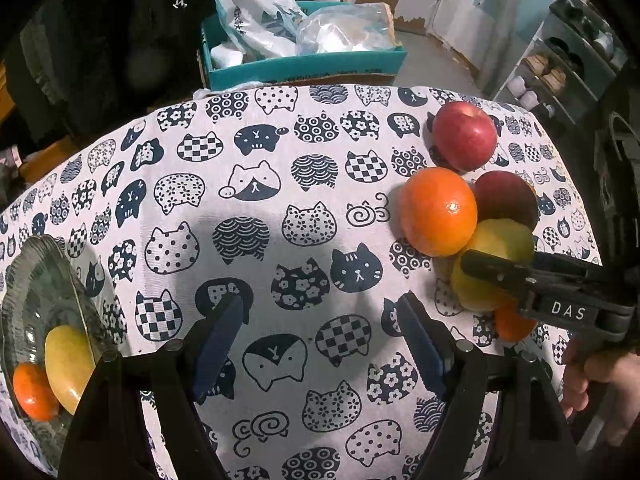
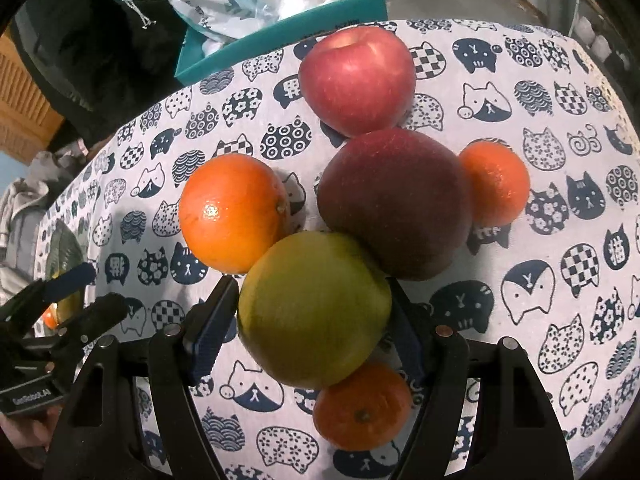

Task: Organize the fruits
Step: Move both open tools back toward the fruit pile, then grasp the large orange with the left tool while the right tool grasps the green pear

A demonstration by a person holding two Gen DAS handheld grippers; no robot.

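From the left wrist view, two fruits are counted in the glass bowl (image 1: 28, 280): one small orange (image 1: 34, 392) and one yellow fruit (image 1: 68, 364). The left gripper (image 1: 320, 320) is held open over bare cloth, nothing between its jaws. Well away from the bowl, a cluster is seen beside the right gripper (image 1: 500, 276).

From the right wrist view, six fruits are counted in the cluster: two apples, one red (image 2: 356, 80) and one dark (image 2: 396, 204); one large orange (image 2: 234, 214); two small mandarins (image 2: 496, 184); one green-yellow fruit (image 2: 314, 308). The right gripper (image 2: 314, 320) straddles that green-yellow fruit; whether its pads press cannot be told. A cat-print tablecloth (image 2: 560, 120) covers the table; behind it stands a teal box (image 2: 280, 36) of bags.
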